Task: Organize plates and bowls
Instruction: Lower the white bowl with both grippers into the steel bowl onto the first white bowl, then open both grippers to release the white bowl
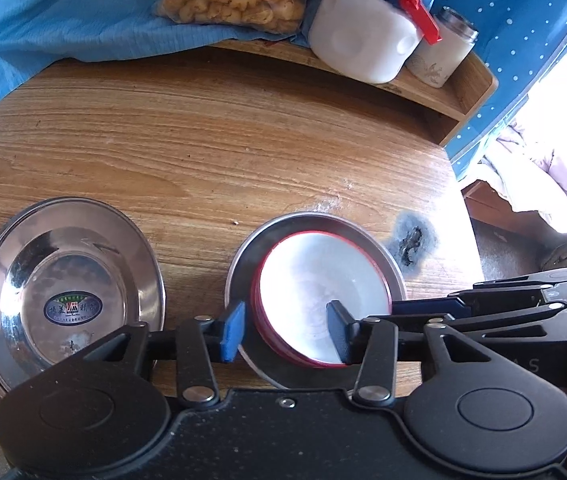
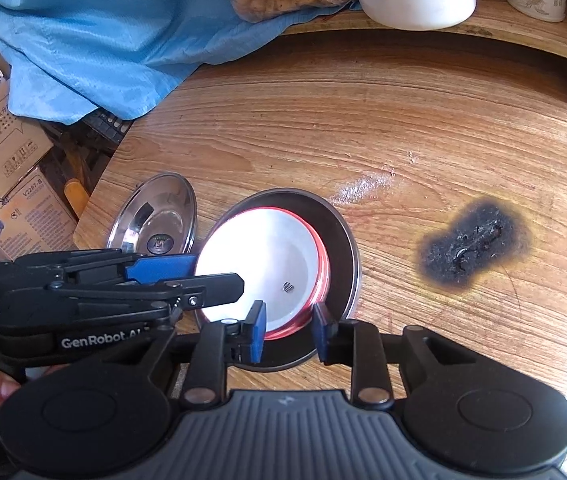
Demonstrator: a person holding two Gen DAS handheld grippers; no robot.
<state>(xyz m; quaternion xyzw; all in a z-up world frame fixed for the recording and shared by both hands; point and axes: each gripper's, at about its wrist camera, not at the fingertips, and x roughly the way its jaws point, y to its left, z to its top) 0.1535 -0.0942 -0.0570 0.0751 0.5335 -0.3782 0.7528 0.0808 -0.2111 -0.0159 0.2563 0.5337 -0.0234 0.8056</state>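
"GenRobot.AI" stands in white on the left claw (image 2: 219,276) body; "V2287-S" is printed on a cardboard box (image 2: 29,216) at far left, off the bench.

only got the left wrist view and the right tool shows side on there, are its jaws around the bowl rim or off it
Observer: Around it. The right gripper has its jaws open astride the near rim of the red-rimmed white bowl, one pad inside and one outside.
Operator: anything in the bowl
Observer: Only a small dark speck on its floor.
Operator: what's past the steel plate on the left
Observer: Beyond the shiny round steel plate the table ends; printed cardboard boxes sit below that edge.
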